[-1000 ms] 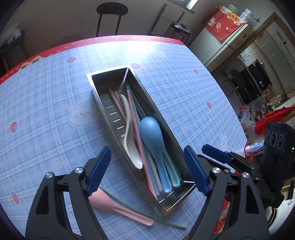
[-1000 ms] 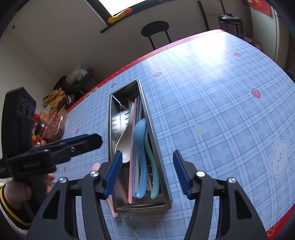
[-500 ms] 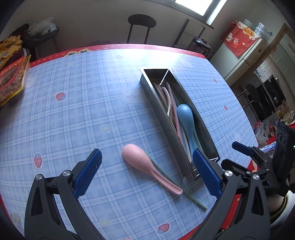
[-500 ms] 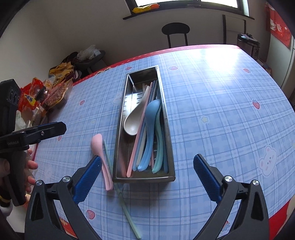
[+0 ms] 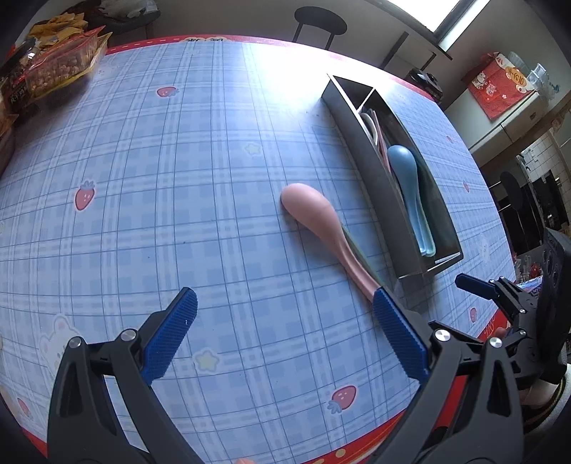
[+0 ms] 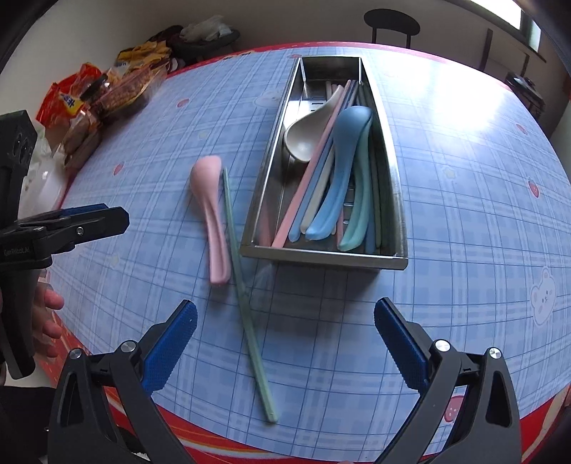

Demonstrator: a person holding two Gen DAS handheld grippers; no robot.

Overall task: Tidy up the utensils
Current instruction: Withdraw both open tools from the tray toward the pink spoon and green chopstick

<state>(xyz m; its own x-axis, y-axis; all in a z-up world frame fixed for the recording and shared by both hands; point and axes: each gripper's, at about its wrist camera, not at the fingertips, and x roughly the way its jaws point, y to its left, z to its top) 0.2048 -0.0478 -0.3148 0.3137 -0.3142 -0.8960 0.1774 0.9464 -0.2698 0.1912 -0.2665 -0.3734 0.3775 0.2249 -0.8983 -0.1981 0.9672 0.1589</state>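
Observation:
A pink spoon (image 5: 314, 214) (image 6: 210, 200) lies bowl-down on the blue checked cloth. A green chopstick (image 6: 242, 285) lies along its side. Right of both stands a long steel tray (image 5: 360, 157) (image 6: 321, 255). It holds a blue spoon (image 5: 403, 167) (image 6: 342, 157), a white spoon (image 6: 303, 139) and several pastel chopsticks. My left gripper (image 5: 283, 299) is open wide over the cloth, and the pink handle ends at its right fingertip. My right gripper (image 6: 285, 307) is open wide in front of the tray's near end. The green chopstick runs under its gap.
Snack bags (image 5: 53, 64) (image 6: 103, 92) sit at the table's far left edge. A dark stool (image 5: 319, 21) stands beyond the table. The red table rim (image 6: 321, 442) runs just below my right gripper. A hand (image 6: 46, 321) holds the left gripper at the left.
Both grippers have opened wider. The left has swung from over the tray to the cloth beside the pink spoon. The right has drawn back from the tray toward the table's near edge.

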